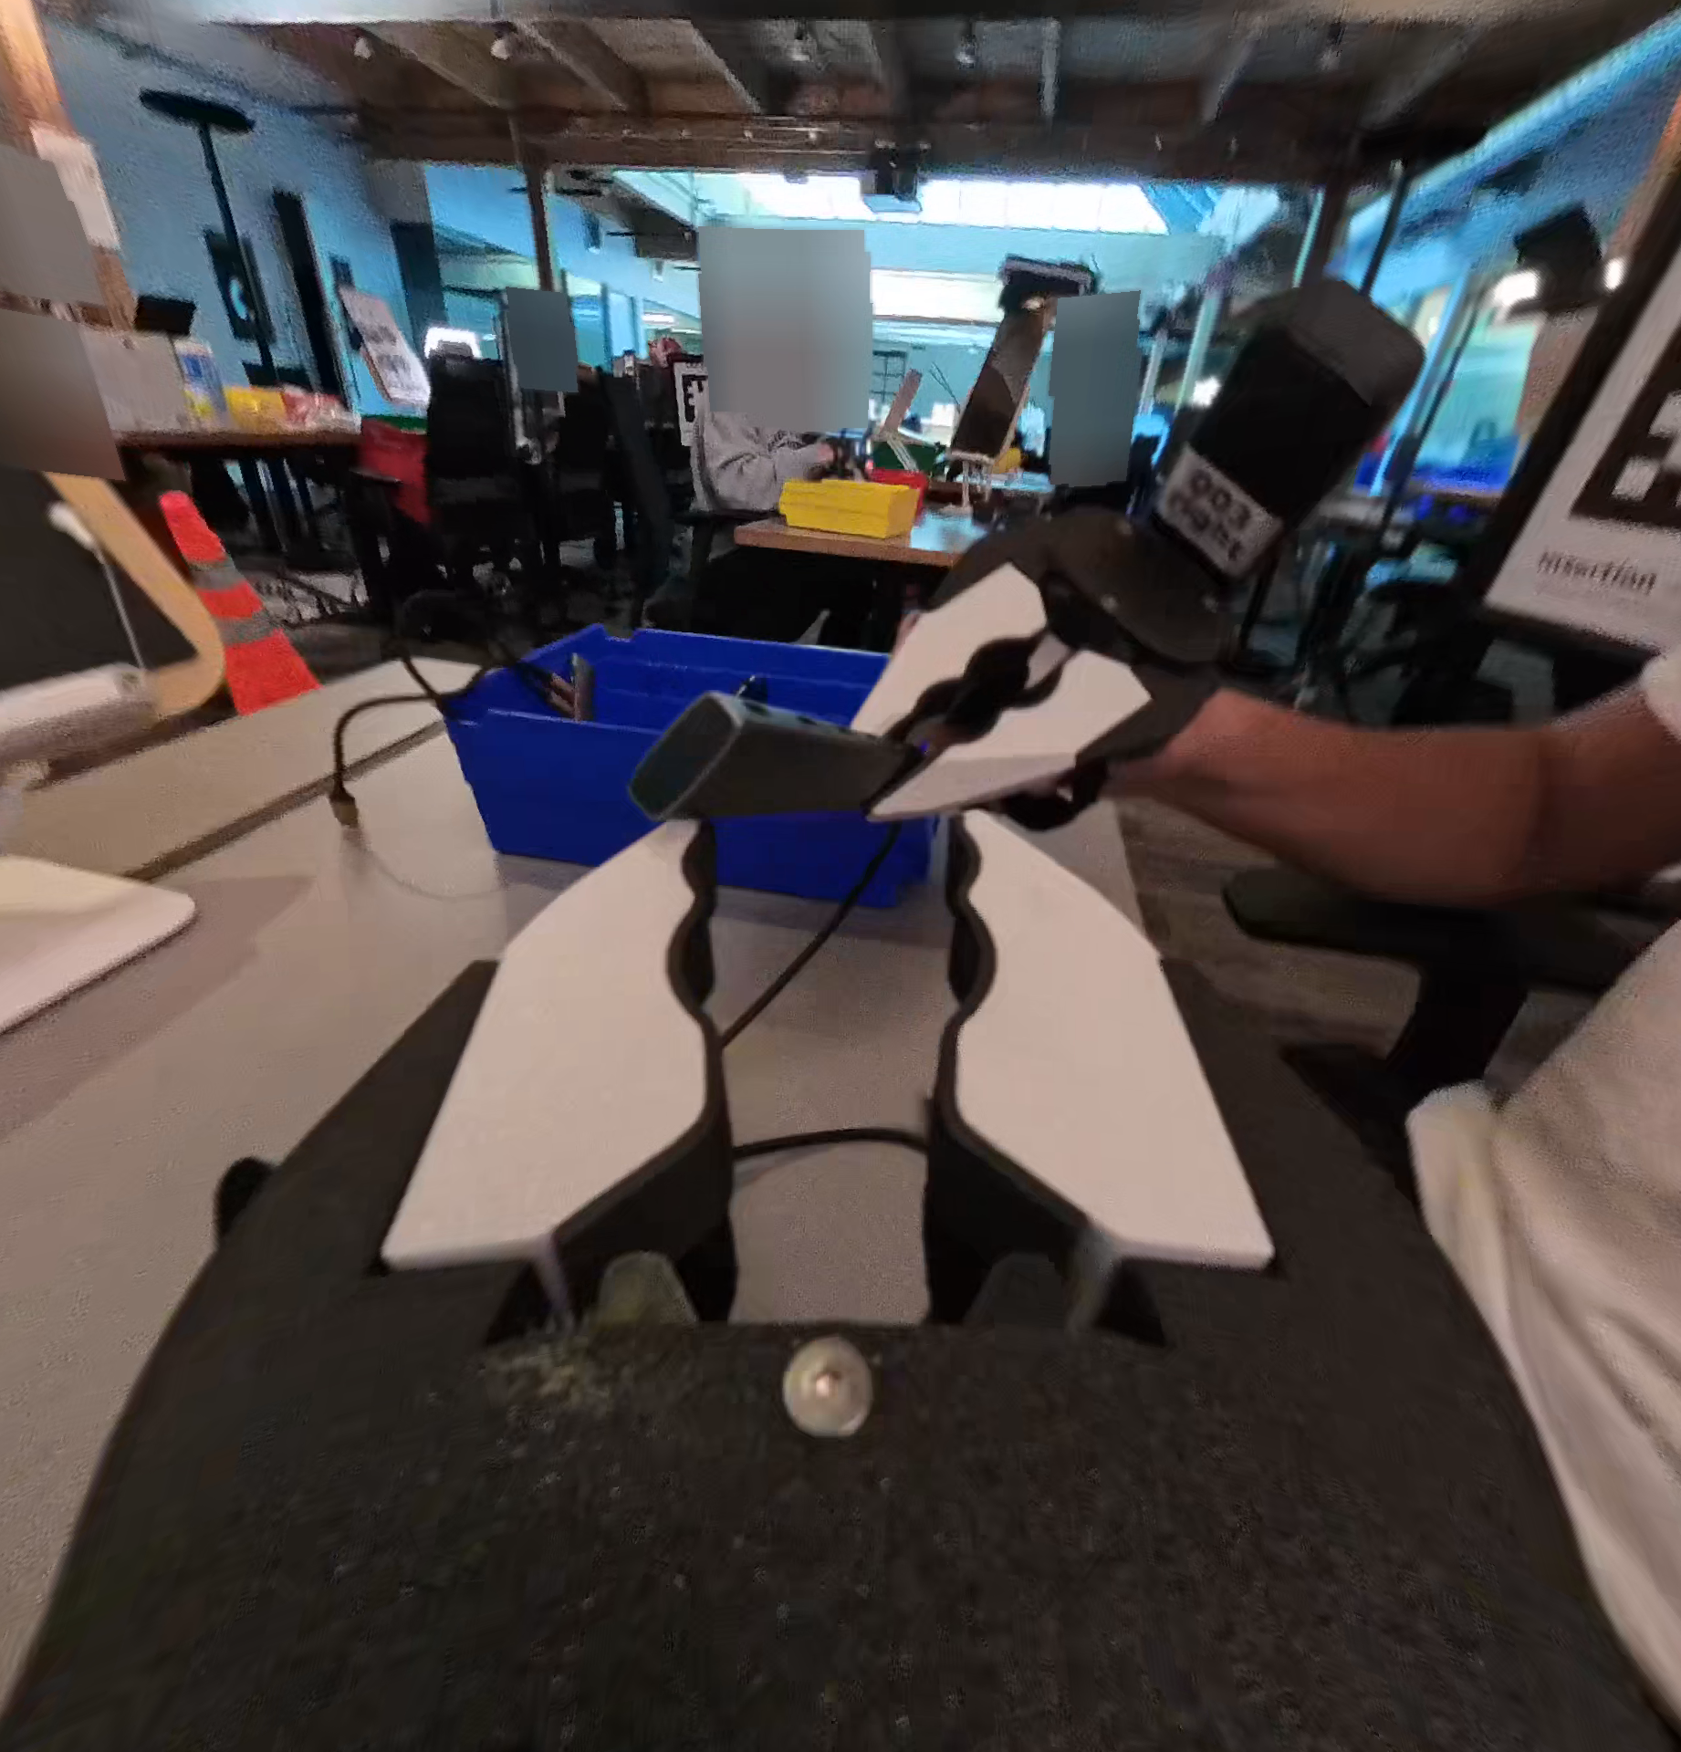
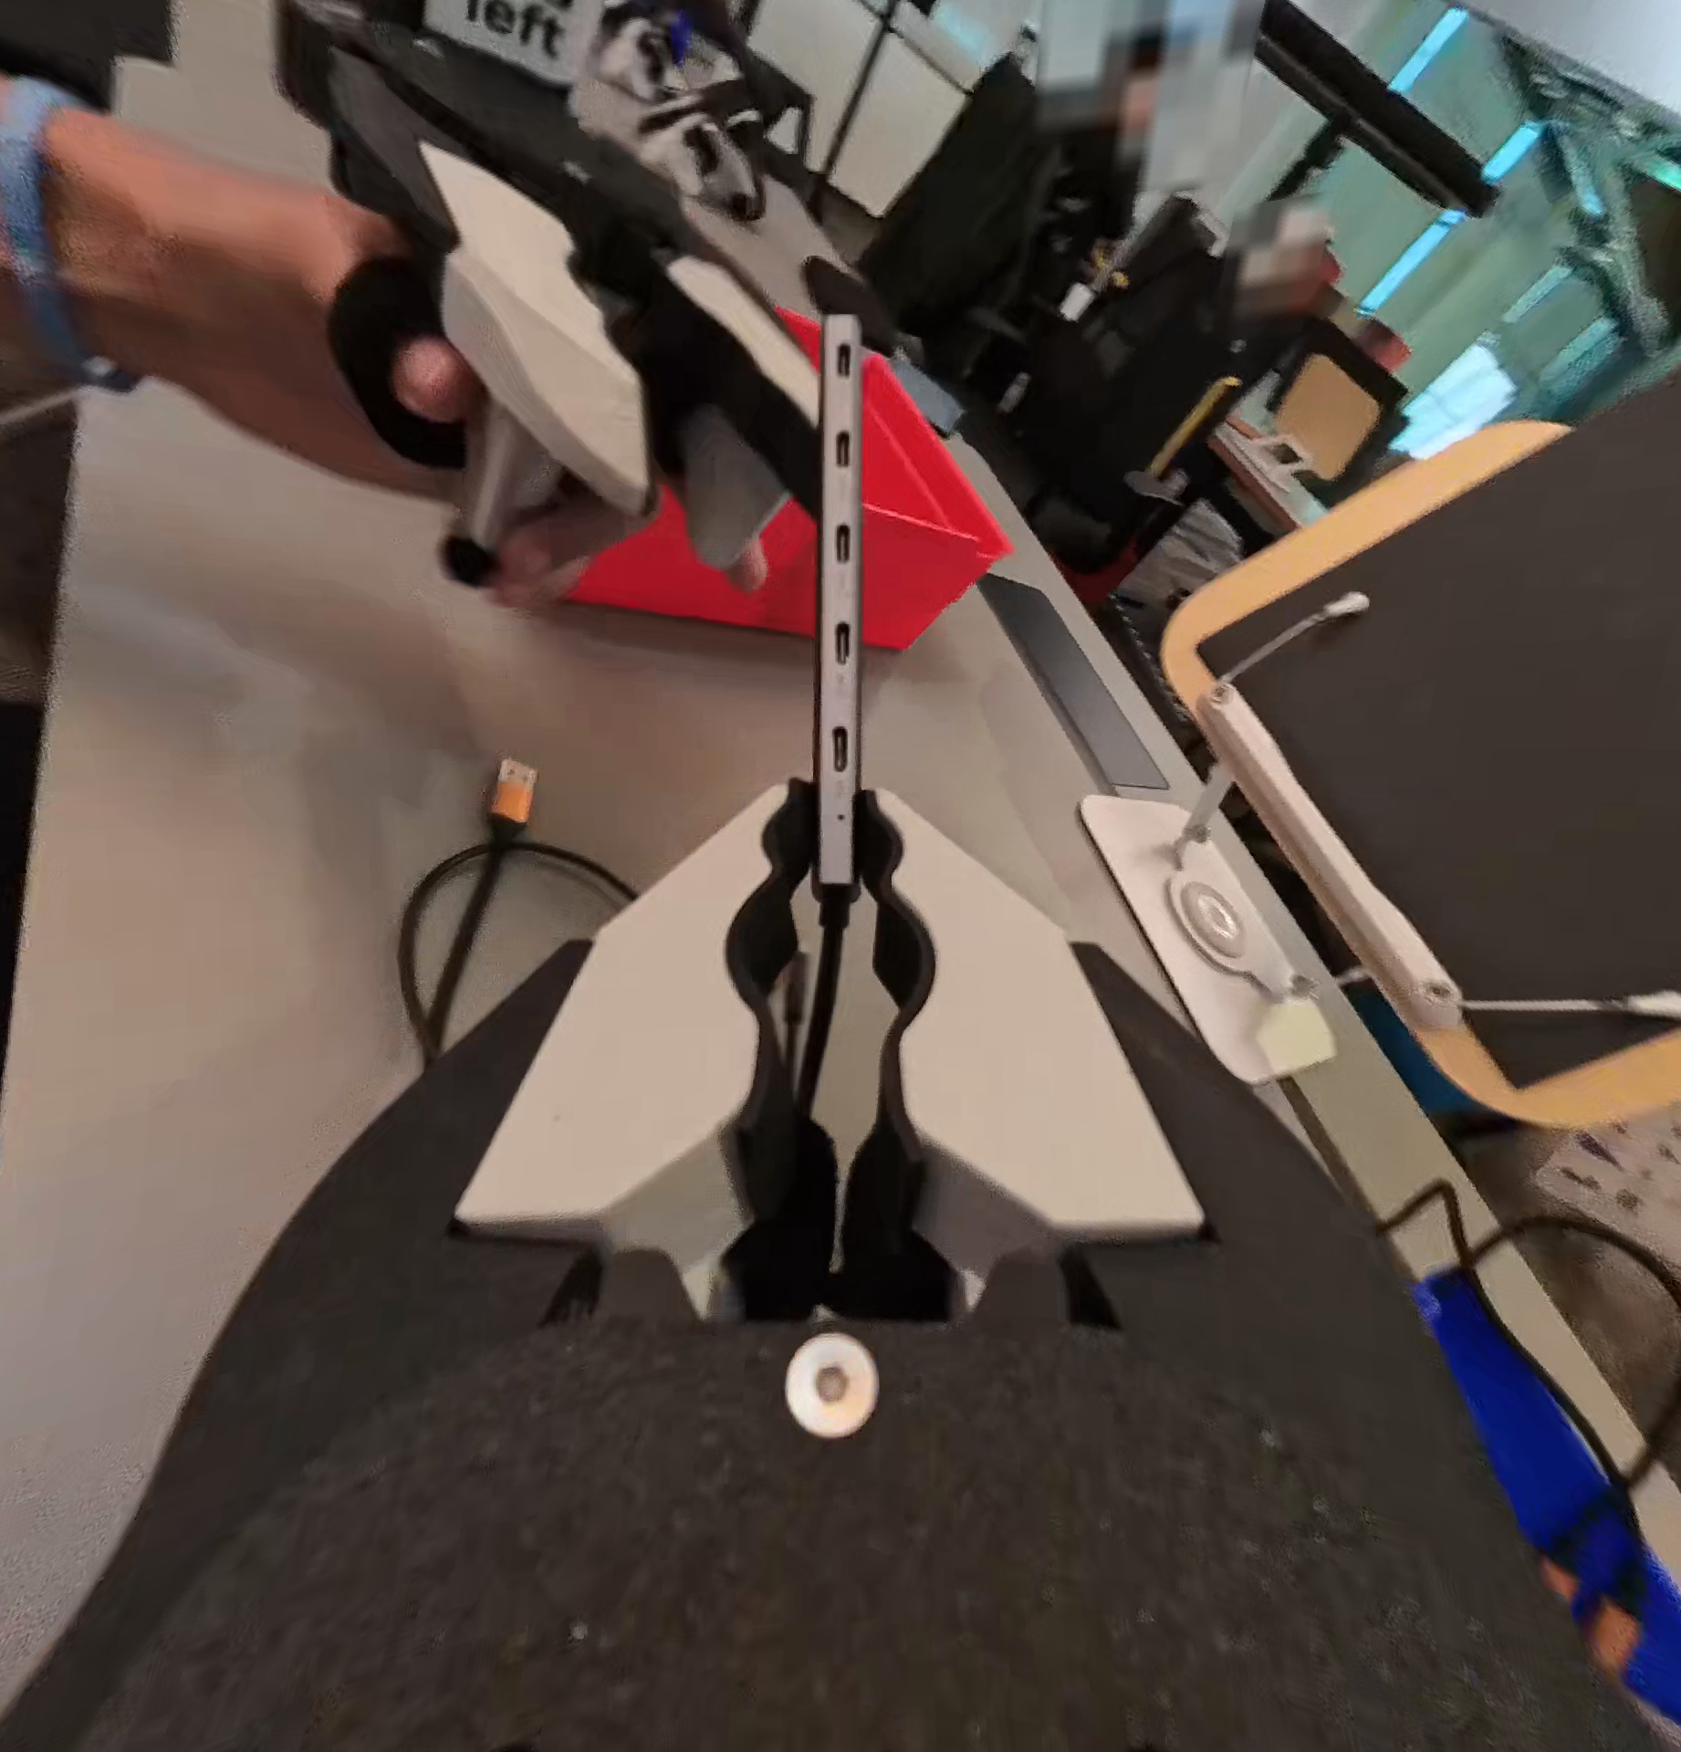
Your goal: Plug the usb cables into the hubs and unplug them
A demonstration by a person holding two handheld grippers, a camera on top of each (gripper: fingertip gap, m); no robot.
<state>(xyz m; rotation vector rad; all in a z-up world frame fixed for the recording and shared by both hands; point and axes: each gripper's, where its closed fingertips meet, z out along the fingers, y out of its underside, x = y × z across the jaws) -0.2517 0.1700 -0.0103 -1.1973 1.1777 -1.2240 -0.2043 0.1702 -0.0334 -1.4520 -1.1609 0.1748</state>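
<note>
My right gripper (image 2: pixel 838 806) is shut on one end of a slim grey USB hub (image 2: pixel 839 569), held in the air with its row of ports facing the camera. The hub's black cable (image 2: pixel 818 995) runs back between the fingers. In the left wrist view the right gripper (image 1: pixel 922 758) holds the hub (image 1: pixel 751 758) just above and beyond my left gripper (image 1: pixel 827 853), which is open and empty. The hub's cable (image 1: pixel 799 948) hangs down between the left fingers. A black USB cable with an orange plug (image 2: pixel 514 792) lies loose on the table.
A blue bin (image 1: pixel 552 777) stands on the grey table behind the hub, with another black cable's plug (image 1: pixel 344 806) to its left. A red bin (image 2: pixel 903 531) stands beyond the hub. A white stand base (image 2: pixel 1197 929) and a dark panel with a wooden rim (image 2: pixel 1481 758) sit at the table's edge. Across from one pair of fingers to the other is roughly 6 cm.
</note>
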